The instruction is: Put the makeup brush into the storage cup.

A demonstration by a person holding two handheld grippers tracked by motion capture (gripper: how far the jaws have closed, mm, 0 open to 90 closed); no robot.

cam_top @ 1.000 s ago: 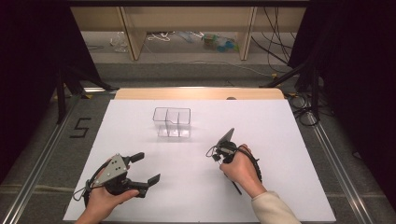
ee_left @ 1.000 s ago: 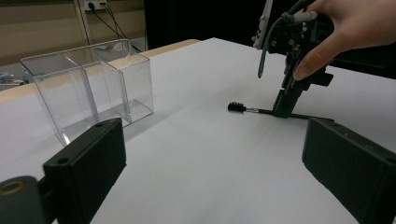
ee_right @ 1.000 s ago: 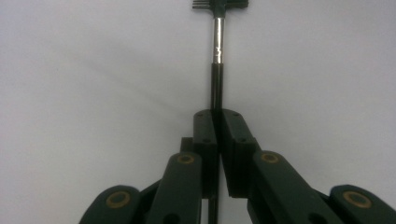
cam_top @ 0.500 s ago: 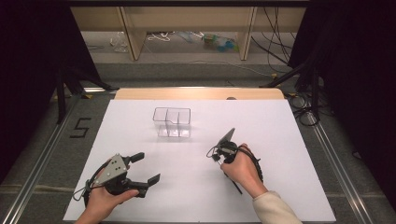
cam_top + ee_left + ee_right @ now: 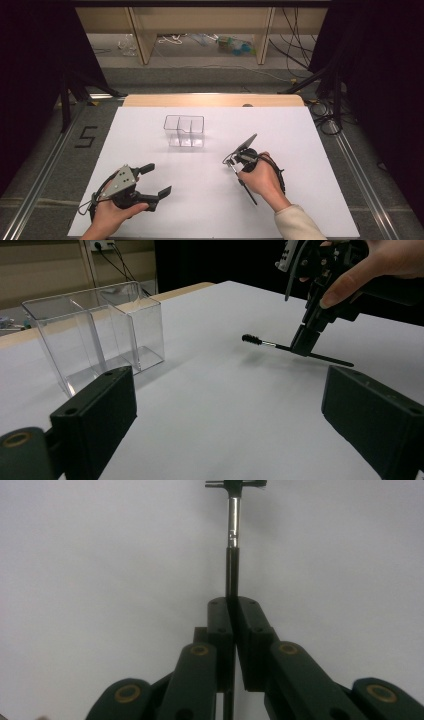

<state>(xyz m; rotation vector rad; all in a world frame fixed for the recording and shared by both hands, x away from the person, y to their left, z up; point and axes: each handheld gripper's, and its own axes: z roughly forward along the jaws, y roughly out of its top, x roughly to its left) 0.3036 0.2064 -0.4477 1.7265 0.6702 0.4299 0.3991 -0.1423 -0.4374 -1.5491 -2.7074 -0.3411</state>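
Brush (image 5: 280,345) pinched mid-shaft in right gripper (image 5: 303,341), just off the sheet right of organizer (image 5: 184,131); keep clamp firm, tip bristles up, probably drop into a compartment; left gripper (image 5: 154,181) idle, wide.

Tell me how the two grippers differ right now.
The left gripper has its jaws wide apart with nothing between them; the right gripper is clamped shut on a thin black brush. The left gripper lies low and level over the white table; the right gripper points steeply down at it. Both are black two-jaw tools, each held in one hand.
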